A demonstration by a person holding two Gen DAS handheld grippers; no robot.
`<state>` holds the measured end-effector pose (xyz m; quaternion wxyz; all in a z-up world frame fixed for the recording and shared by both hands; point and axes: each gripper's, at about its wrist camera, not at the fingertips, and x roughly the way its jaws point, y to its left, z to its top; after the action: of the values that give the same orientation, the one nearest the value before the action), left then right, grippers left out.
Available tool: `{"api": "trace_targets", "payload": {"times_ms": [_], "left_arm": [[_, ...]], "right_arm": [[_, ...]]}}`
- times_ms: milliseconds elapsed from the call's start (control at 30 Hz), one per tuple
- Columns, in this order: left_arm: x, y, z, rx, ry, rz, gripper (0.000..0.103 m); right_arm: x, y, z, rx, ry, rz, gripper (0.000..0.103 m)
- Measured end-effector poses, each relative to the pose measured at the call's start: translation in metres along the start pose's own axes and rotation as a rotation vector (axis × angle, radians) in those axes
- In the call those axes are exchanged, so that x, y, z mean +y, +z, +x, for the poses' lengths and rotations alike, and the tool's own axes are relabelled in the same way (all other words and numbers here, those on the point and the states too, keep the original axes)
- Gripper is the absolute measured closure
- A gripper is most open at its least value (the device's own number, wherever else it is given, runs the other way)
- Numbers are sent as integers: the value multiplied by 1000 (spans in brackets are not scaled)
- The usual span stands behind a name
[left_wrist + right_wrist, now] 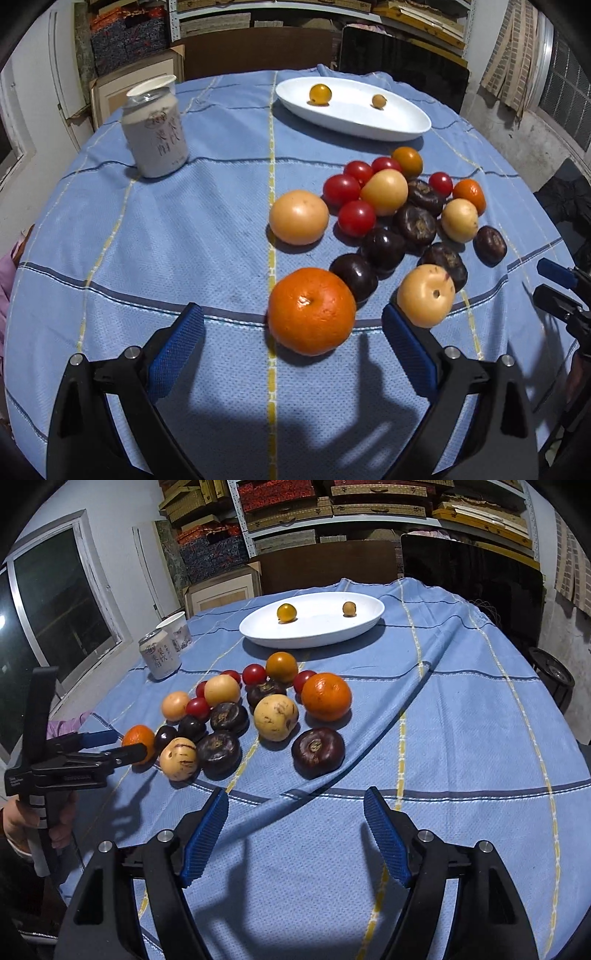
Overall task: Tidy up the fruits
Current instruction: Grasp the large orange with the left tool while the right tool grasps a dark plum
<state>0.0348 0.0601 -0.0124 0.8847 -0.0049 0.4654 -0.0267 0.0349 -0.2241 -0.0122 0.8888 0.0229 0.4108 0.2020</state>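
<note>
A pile of fruit lies on the blue cloth: red tomatoes [356, 218], dark purple fruits [382, 247], pale yellow fruits [298, 217] and oranges. My left gripper [293, 328] is open, its blue pads on either side of a large orange [311, 311], apart from it. My right gripper [295, 823] is open and empty, just short of a dark purple fruit [317, 752]. A white oval dish [351, 118] at the back holds a yellow tomato [320, 93] and a small brown fruit [379, 100]; the dish also shows in the right wrist view [314, 633].
A white drink can [157, 133] stands at the table's left, with a paper cup [177, 629] behind it. Dark chair backs [325, 566] stand behind the table. Shelves of boxes fill the back wall. The left gripper [107, 747] shows at the left in the right wrist view.
</note>
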Motion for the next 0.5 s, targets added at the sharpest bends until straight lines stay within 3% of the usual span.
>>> {"api": "trace_targets", "payload": {"times_ms": [233,400,433,500], "left_arm": [[-4,3,13,16,12,7,9],[-1,8,23,61,-3,-20,17],[0,8,22,53,-6,-12,21],[-5,8,19,33,-66,41,46]], "right_arm": [[-5,-1,9,18,0,13,26],[-6,7,8,21,-11,-4,26],[-5,9,8,17,-17,-17,26],[-4,13,10,18,-28,-49,26]]}}
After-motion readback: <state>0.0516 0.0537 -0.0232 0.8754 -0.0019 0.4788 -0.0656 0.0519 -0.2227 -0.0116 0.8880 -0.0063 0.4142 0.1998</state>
